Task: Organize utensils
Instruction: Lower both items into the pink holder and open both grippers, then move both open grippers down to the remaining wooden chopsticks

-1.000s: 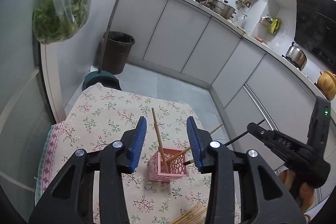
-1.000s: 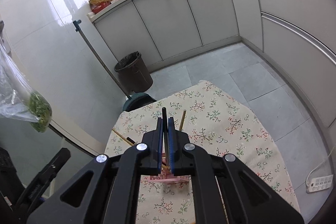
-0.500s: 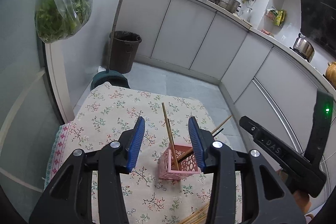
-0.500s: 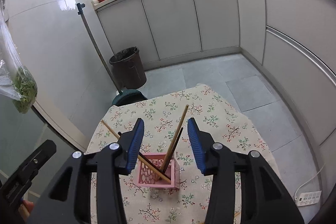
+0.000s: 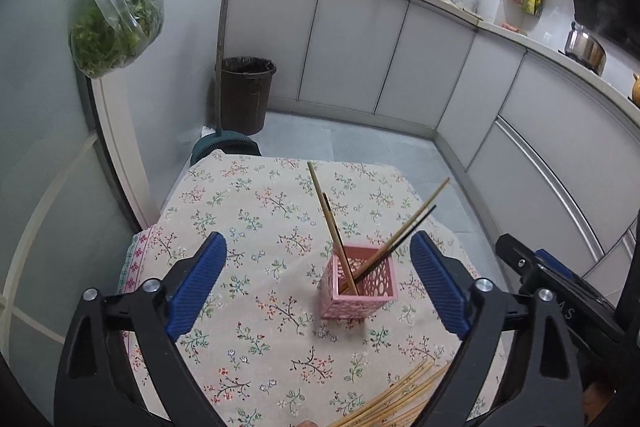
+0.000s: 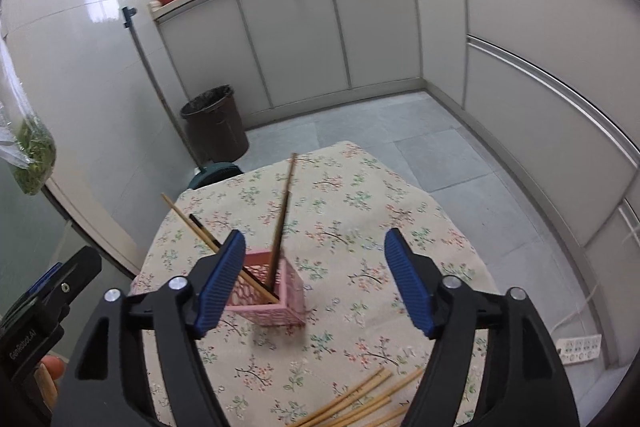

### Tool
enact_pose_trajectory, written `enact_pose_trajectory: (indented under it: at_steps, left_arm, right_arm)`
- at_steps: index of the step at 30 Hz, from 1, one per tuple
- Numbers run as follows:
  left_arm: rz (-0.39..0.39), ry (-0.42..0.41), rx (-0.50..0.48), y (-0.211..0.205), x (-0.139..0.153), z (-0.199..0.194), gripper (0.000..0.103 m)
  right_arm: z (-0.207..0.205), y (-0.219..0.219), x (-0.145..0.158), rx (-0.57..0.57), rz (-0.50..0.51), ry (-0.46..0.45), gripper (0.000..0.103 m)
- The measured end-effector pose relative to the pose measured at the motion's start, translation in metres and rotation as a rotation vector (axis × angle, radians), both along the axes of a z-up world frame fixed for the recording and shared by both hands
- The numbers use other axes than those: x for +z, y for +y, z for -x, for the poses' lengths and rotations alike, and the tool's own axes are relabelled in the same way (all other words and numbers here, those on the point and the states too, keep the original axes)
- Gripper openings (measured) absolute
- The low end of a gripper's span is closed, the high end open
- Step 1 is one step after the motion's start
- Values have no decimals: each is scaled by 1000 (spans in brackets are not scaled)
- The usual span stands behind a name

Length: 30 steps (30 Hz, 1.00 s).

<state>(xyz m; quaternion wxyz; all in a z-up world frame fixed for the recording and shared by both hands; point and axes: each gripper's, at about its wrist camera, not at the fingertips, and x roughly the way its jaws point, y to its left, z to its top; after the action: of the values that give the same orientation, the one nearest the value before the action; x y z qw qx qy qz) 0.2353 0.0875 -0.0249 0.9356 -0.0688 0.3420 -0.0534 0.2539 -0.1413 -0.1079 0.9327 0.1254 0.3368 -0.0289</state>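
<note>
Chopsticks in pink holder, both grippers released

Chopsticks (image 5: 338, 239), thin wood and dark sticks, lean crossed inside a square pink lattice holder (image 5: 358, 293) on the floral tablecloth (image 5: 248, 211). Loose bamboo chopsticks (image 6: 360, 403) lie nearer than the holder. Left gripper (image 5: 318, 285) and right gripper (image 6: 314, 281) hover above it, blue ribbed pads spread wide; one stick looks motion-blurred.

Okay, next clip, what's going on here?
A person with two handheld grippers is sorting chopsticks into a pink basket on a floral tablecloth. Four chopsticks lean inside it. More loose chopsticks lie at the near edge. The left gripper and right gripper hover with jaws open, holding nothing.
</note>
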Motion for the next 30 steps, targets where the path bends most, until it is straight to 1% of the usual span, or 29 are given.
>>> enact_pose_trajectory:
  at_steps: [2,3,5,8,12,14,16,18,20,22,24,25,27,29,30]
  left_arm:
    - [-18,11,-5,-4,-4,2,91]
    - [-27,16,-12,-9,-6,3,92]
    - [-46,25,-30,-17,-11,6,95]
    - [-57,35,-61,-28,-17,10,96]
    - [-87,56,-94,-39,-27,16,96]
    - [-101,101,-126,-46,-36,15,96]
    - [-126,157,-173,-56,-50,13,96]
    - [-155,205,-216,-65,-64,13,96]
    - [-182,285,-279,-80,-84,11,96]
    - [-198,362,-330,-95,-103,11,96]
    - [-204,439,-368,-109,-121,11,96]
    - [-214,480,-387,-117,-131,10,96]
    - [-243,540,-419,-132,-150,9,96]
    - [-308,582,-404,-143,-168,4,96]
    - [-320,594,-404,-145,-173,1,96]
  right_arm:
    - [10,-7,-3,-35,15,1,80]
    - [12,-9,-3,-41,16,-1,85]
    - [24,-15,-4,-70,17,-13,90]
    - [40,-25,-6,-100,8,-27,96]
    - [60,-39,-11,-135,14,-23,97]
    - [74,-50,-15,-155,-1,-18,97]
    - [95,-66,-23,-199,-24,-11,97]
    - [114,-84,-37,-262,-66,15,97]
    - [128,-106,-56,-321,-144,104,97]
    - [138,-126,-78,-348,-260,203,97]
    - [143,-137,-92,-372,-332,258,97]
    - [144,-144,-101,-390,-384,292,97]
    - [146,-150,-110,-391,-444,325,97]
    - [149,-152,-116,-400,-457,347,97]
    - [150,-154,-119,-408,-467,356,97]
